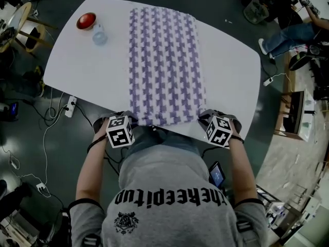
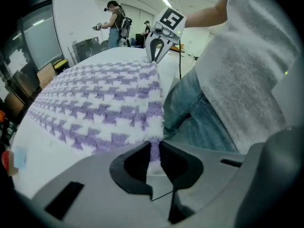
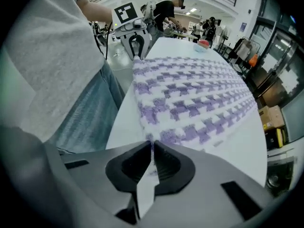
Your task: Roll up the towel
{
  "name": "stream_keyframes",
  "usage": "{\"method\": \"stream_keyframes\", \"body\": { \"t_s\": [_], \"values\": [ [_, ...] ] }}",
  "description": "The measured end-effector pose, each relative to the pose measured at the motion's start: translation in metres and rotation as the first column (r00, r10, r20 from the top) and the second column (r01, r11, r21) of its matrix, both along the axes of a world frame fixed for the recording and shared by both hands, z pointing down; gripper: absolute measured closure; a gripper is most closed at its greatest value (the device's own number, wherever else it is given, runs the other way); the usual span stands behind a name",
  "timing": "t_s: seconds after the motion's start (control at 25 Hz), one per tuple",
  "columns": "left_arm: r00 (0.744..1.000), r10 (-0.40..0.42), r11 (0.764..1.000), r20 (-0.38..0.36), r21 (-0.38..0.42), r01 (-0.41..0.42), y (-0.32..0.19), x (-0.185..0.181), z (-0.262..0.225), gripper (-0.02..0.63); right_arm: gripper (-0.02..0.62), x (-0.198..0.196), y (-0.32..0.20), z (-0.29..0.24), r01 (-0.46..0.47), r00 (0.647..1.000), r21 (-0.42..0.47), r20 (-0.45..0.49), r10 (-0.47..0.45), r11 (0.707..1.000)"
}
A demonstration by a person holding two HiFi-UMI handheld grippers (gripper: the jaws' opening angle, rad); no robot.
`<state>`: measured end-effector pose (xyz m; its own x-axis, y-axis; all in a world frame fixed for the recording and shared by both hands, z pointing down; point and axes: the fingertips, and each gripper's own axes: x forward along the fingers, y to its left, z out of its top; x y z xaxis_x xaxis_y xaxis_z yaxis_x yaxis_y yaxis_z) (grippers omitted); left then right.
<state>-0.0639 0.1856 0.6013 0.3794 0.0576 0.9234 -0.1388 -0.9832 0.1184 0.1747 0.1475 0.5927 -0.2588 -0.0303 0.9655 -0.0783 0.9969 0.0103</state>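
A towel (image 1: 164, 66) patterned in purple and white is spread flat on a white table (image 1: 72, 66), its length running away from the person and its near edge lying at the table's near rim. Both forearms are held forward on either side of the torso, elbows bent, with the hands brought to the table's near edge and the grippers pointed steeply down. The left gripper (image 1: 128, 119) is set at the towel's near left corner; in the left gripper view its jaws are seen almost together, with a tuft of the purple corner pinched between them. The right gripper (image 1: 203, 118) is placed at the near right corner, level with the left one; in the right gripper view its jaws are drawn to a thin slit, and the towel's fringe is caught at their tips. The two marker cubes are turned up towards the head camera. The rest of the towel is left lying flat and unrolled. A red bowl (image 1: 86, 20) and a clear vessel (image 1: 99, 35) are seen at the table's far left corner, well apart from the towel.
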Motion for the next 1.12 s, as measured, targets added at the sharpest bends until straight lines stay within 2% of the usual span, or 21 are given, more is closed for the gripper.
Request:
{"method": "stream_keyframes", "body": {
  "t_s": [0.16, 0.32, 0.44, 0.6, 0.8, 0.92, 1.12],
  "values": [
    [1.0, 0.004, 0.998, -0.022, -0.055, -0.005, 0.007, -0.009, 0.021, 0.554, 0.575, -0.009, 0.006, 0.021, -0.012, 1.0, -0.088, -0.003, 0.012, 0.996],
    [0.999, -0.007, 0.996, -0.053, -0.093, 0.002, -0.015, -0.006, 0.015, 0.543, 0.574, -0.01, -0.024, 0.014, -0.053, 0.998, -0.109, 0.014, 0.054, 0.993],
    [0.994, -0.055, 0.992, -0.092, -0.121, 0.044, -0.013, 0.002, 0.003, 0.534, 0.571, -0.001, -0.028, -0.001, -0.089, 0.995, -0.103, 0.044, 0.094, 0.991],
    [0.981, -0.134, 0.985, -0.139, -0.13, 0.116, -0.021, -0.01, -0.006, 0.529, 0.571, -0.013, -0.037, -0.011, -0.134, 0.988, -0.07, 0.072, 0.139, 0.989],
    [0.973, -0.192, 0.978, -0.128, -0.105, 0.179, -0.046, -0.025, -0.005, 0.525, 0.571, -0.027, -0.06, -0.009, -0.153, 0.985, 0.014, 0.086, 0.151, 0.988],
    [0.976, -0.187, 0.981, -0.112, -0.075, 0.179, -0.068, -0.014, -0.012, 0.516, 0.571, -0.016, -0.079, -0.019, -0.169, 0.984, 0.057, 0.067, 0.165, 0.984],
    [0.988, -0.118, 0.993, -0.103, -0.013, 0.117, -0.067, -0.007, -0.015, 0.493, 0.571, -0.011, -0.085, -0.011, -0.188, 0.982, 0.115, 0.042, 0.185, 0.975]
  ]
}}
